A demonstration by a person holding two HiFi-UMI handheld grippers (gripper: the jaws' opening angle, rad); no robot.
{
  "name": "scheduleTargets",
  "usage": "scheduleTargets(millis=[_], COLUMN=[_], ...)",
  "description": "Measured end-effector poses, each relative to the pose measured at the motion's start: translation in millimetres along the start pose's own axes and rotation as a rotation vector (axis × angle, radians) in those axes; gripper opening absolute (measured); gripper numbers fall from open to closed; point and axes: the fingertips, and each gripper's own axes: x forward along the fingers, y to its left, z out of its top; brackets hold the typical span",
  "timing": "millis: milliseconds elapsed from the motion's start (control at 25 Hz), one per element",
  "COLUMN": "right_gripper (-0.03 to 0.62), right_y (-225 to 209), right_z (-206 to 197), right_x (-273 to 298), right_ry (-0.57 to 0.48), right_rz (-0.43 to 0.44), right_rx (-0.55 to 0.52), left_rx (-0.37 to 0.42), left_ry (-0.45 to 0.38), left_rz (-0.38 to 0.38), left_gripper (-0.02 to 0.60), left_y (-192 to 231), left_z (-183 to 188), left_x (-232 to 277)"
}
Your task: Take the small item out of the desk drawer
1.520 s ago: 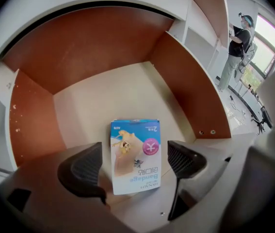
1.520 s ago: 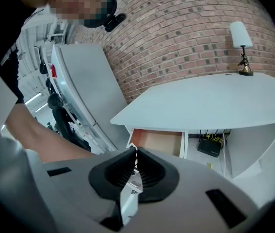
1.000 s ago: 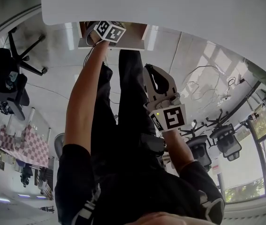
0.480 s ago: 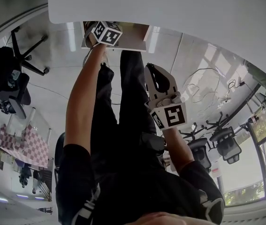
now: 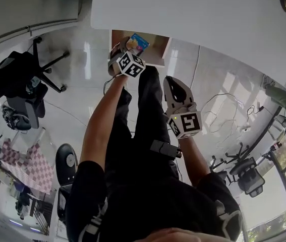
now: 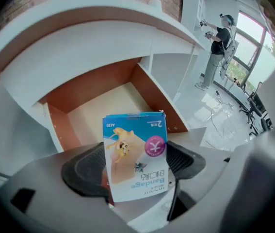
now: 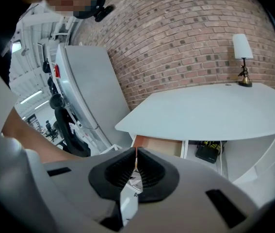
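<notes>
A small blue-and-white bandage box [image 6: 135,161] stands upright between the pads of my left gripper [image 6: 136,165], which is shut on its sides. Behind it the desk drawer [image 6: 109,105] is pulled out, its brown inside bare. In the head view the left gripper [image 5: 128,50] holds the box [image 5: 137,44] just in front of the open drawer [image 5: 157,53], under the white desk top [image 5: 208,24]. My right gripper [image 5: 172,82] hangs lower, at the person's leg, away from the drawer. Its jaws [image 7: 136,171] are shut with nothing between them.
Black office chairs [image 5: 24,87] stand on the glossy floor at the left, and cables [image 5: 218,102] lie at the right. A small lamp [image 7: 243,46] stands on the desk by the brick wall. Another person [image 6: 219,35] stands far off by a white cabinet.
My left gripper has drawn back out of the drawer towards the person, and the bandage box now shows in its jaws. The right gripper has barely moved.
</notes>
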Motion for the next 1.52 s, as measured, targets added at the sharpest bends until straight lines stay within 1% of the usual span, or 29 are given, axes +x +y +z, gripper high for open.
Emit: scheduleTargets(millis=[80, 280, 360, 480, 560, 680, 800, 960, 1080, 1160, 1240, 1360, 1520], right_gripper=[0.032, 0.033, 0.032, 0.033, 0.032, 0.032, 0.032, 0.033, 0.032, 0.033, 0.033, 0.034, 0.033], right_y=[15, 45, 65, 101, 124, 157, 180, 195, 201, 197, 190, 181, 168], right_z=[10, 39, 47, 58, 67, 83, 99, 105, 112, 117, 118, 120, 119], right_x=[-15, -32, -48, -80, -100, -120, -133, -153, -185, -201, -213, -231, -248], right_ry=[-0.023, -0.102, -0.118, -0.132, -0.146, -0.189, -0.249, -0.307, -0.334, -0.346, -0.359, -0.384, -0.401], right_rz=[-0.009, -0.039, -0.047, -0.052, -0.06, -0.074, -0.093, -0.113, -0.115, -0.115, -0.123, -0.127, -0.117], right_rx=[-0.027, -0.09, -0.1, -0.113, -0.124, -0.153, -0.158, -0.148, -0.15, -0.15, -0.147, -0.146, -0.142], left_rx=[-0.011, -0.032, -0.062, -0.131, -0.18, -0.242, -0.259, -0.24, -0.224, -0.213, -0.203, -0.207, -0.227], left_ry=[-0.028, -0.13, -0.161, -0.215, -0.282, -0.44, -0.573, -0.684, -0.798, -0.859, -0.895, -0.933, -0.97], left_rz=[0.008, 0.052, 0.055, 0.053, 0.066, 0.133, 0.197, 0.23, 0.241, 0.257, 0.274, 0.287, 0.297], left_gripper=[0.394, 0.394, 0.394, 0.394, 0.394, 0.394, 0.394, 0.394, 0.394, 0.394, 0.394, 0.394, 0.394], left_y=[-7, 3, 0, -15, -19, -11, -1, -5, -26, -39, -52, -73, -98], left_z=[-3, 0, -6, -20, -24, -24, -26, -28, -11, 2, 10, 18, 27], left_x=[-29, -85, -115, -174, -220, -294, -359, -428, -499, -538, -565, -594, -613])
